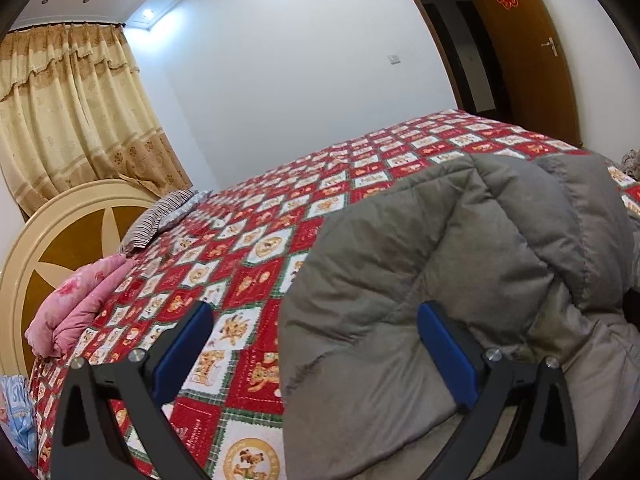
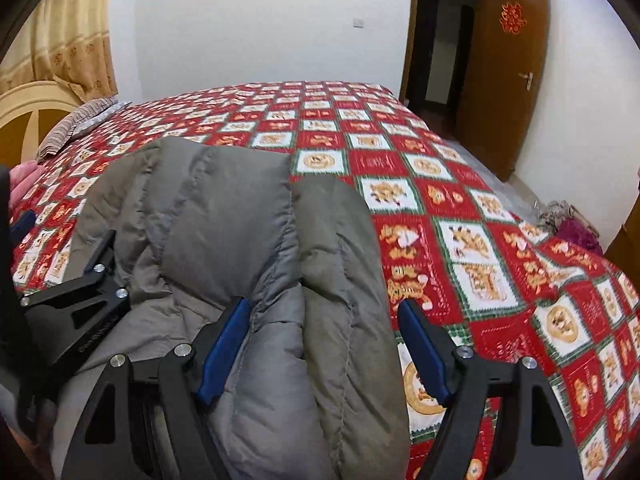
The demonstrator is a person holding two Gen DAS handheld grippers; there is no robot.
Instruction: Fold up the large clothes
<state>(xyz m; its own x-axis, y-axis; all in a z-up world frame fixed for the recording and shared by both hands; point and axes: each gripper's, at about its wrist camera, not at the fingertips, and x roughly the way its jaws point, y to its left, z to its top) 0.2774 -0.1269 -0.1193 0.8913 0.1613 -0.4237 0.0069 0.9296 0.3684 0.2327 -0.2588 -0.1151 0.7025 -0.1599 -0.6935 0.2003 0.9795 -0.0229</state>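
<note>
Grey padded coat on bedspread; both tongs apart, gripping nothing.

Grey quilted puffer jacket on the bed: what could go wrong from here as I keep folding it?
1. The grey quilted puffer jacket is thick and springy, so its folded edge may puff open again.
2. The right tool straddles the jacket's edge without pinching; closing now might catch only one layer.
3. Dragging could rumple the red patchwork bedspread.
</note>
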